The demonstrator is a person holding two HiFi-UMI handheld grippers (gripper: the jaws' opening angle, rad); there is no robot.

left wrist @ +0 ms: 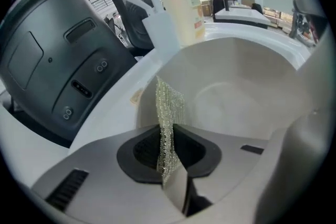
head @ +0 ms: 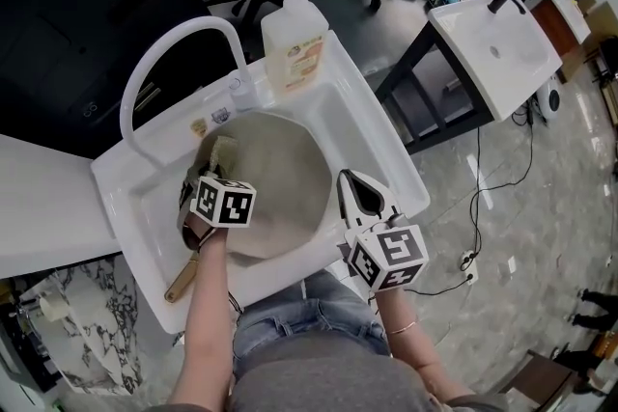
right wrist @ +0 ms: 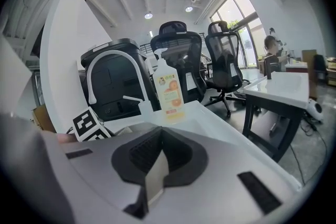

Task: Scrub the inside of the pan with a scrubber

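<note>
Left hand-held gripper point(head: 206, 171) clamped on mesh scrubber point(left wrist: 169, 113) at rim of pan point(head: 290, 183) in sink point(head: 377, 135); right hand-held gripper point(right wrist: 152, 181) closed, empty; scrubbing judged barely begun, interior mostly outstanding.

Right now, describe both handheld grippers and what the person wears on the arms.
Left gripper and right gripper: pale grey shells, dark ribbed pads, each carrying a cube with black-and-white square markers. Arms unsleeved; a thin bracelet on the right wrist.

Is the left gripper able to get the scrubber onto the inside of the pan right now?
Likely yes: the left gripper, shut on the scrubber, hangs right over the open pan, nothing between.
</note>
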